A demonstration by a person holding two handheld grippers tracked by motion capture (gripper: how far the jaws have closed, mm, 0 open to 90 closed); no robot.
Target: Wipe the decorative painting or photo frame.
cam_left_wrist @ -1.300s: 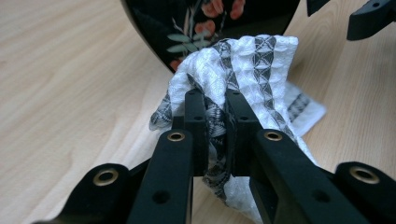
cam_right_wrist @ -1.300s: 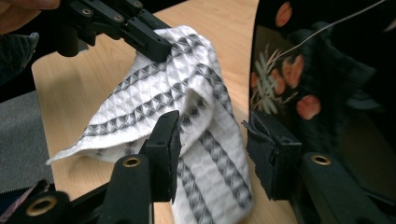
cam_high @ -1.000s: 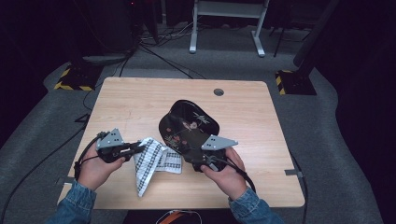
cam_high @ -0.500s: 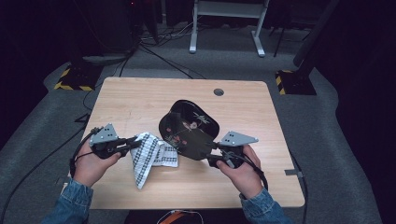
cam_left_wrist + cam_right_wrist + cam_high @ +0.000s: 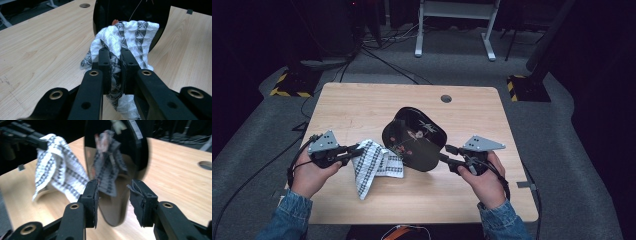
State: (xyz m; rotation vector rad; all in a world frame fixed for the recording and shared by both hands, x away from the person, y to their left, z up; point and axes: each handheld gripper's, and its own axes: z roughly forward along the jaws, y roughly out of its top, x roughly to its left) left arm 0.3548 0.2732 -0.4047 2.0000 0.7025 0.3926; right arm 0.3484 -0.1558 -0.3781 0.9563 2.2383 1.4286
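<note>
Item, wooden table (image 5: 362, 107): I see a black lacquered tray (image 5: 414, 137) near its middle, tilted up on edge, painted face toward the far side. Item, black-and-white patterned cloth (image 5: 374, 165): draped just left of the tray, touching it, one end clamped flat in my left gripper (image 5: 353, 152). Item, right gripper (image 5: 446, 157): jaws apart and just now closing, the tray's near rim between them in the right gripper view, pads not pressing on it.
</note>
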